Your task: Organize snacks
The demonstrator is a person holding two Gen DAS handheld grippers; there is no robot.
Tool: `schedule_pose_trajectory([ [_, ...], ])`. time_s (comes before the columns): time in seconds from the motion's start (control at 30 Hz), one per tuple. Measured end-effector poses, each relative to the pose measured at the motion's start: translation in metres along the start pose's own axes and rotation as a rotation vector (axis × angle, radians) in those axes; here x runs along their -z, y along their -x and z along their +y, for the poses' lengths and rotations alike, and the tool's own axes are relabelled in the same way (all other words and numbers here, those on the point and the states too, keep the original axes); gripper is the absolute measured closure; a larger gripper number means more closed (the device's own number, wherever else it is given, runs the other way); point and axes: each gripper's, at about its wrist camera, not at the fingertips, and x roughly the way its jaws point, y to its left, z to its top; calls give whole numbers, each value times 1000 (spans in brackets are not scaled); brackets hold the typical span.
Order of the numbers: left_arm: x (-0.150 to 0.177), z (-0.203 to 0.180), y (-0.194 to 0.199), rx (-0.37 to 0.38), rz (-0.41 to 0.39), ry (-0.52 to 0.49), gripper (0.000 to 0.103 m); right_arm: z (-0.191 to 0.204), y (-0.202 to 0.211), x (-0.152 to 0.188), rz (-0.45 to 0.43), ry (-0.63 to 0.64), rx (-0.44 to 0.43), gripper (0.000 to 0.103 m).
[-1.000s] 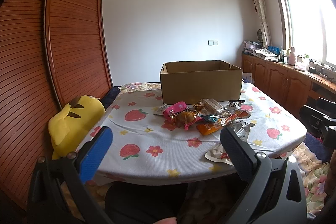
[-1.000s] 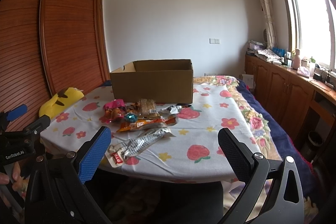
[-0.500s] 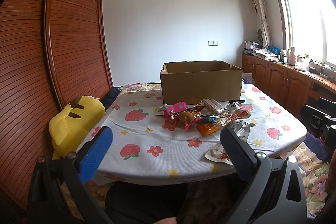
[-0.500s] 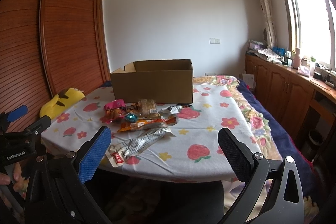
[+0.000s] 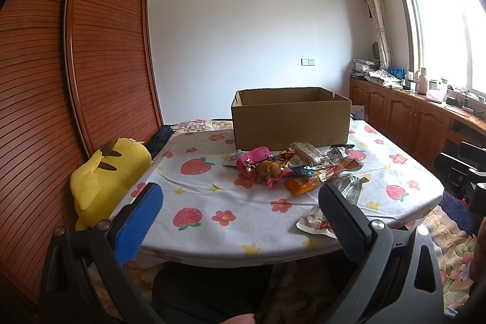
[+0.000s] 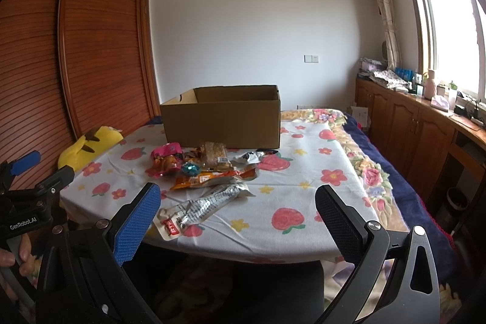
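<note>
A heap of wrapped snacks (image 5: 291,166) (image 6: 200,166) lies on the strawberry-print tablecloth (image 5: 212,202) (image 6: 303,196), in front of an open cardboard box (image 5: 290,120) (image 6: 223,123). A pink pack (image 5: 252,155), an orange pack (image 5: 306,181) and a long silver pack (image 6: 206,205) stand out. My left gripper (image 5: 240,214) hovers open before the table's near edge, short of the snacks. My right gripper (image 6: 237,214) is open too, with the silver pack just beyond its blue finger. Nothing is held.
A yellow plush toy (image 5: 106,175) rests at the table's left side by the slatted wooden wardrobe (image 5: 76,81). Wooden cabinets (image 6: 419,129) with clutter run under the window at right. The left gripper's body (image 6: 27,202) and a hand show at the right view's left edge.
</note>
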Motion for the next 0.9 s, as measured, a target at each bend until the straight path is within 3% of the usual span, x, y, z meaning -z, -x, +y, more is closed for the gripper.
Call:
schedule_pose_trajectory([
  [0.37, 5, -3, -18, 42, 33, -14, 0, 5, -12, 8, 30, 15, -21, 0],
  [0.67, 5, -16, -55, 166, 89, -41, 0, -2, -46, 8, 89, 31, -64, 0],
  [0.9, 4, -29, -96, 294, 199, -24, 1, -15, -73, 6, 124, 45, -86, 1],
])
